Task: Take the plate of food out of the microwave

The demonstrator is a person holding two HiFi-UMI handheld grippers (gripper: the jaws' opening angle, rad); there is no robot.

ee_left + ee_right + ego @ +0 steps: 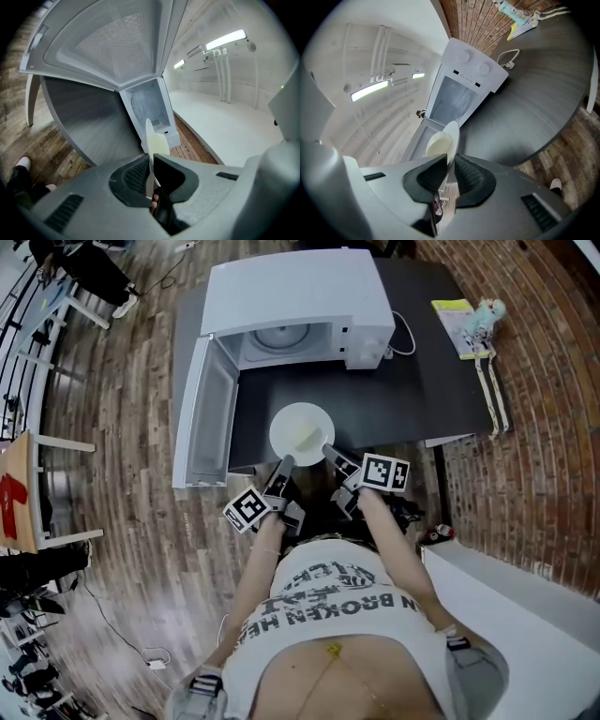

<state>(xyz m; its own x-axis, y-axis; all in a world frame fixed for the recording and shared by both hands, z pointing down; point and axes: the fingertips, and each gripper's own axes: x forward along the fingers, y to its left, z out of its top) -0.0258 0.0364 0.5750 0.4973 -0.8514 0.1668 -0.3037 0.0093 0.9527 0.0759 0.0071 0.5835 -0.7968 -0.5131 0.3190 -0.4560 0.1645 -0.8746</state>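
**Plate [302, 432] out of microwave [298, 298], clamped from both sides**

Pinched on its near-left rim by left gripper [285, 464], on its near-right rim by right gripper [329, 452]. Held just ahead of both, over dark table [412, 390], with pale food [307, 437] on it. Farther ahead of the jaws, microwave with door [208, 413] swung open, ahead-left of left gripper.

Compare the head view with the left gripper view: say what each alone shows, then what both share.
Head view only: the right gripper gripping the plate, and a toy at the table's far corner. Left gripper view only: ceiling lights and the plate's rim edge-on between the jaws. Both: the left gripper holding the plate, the microwave with its door open.
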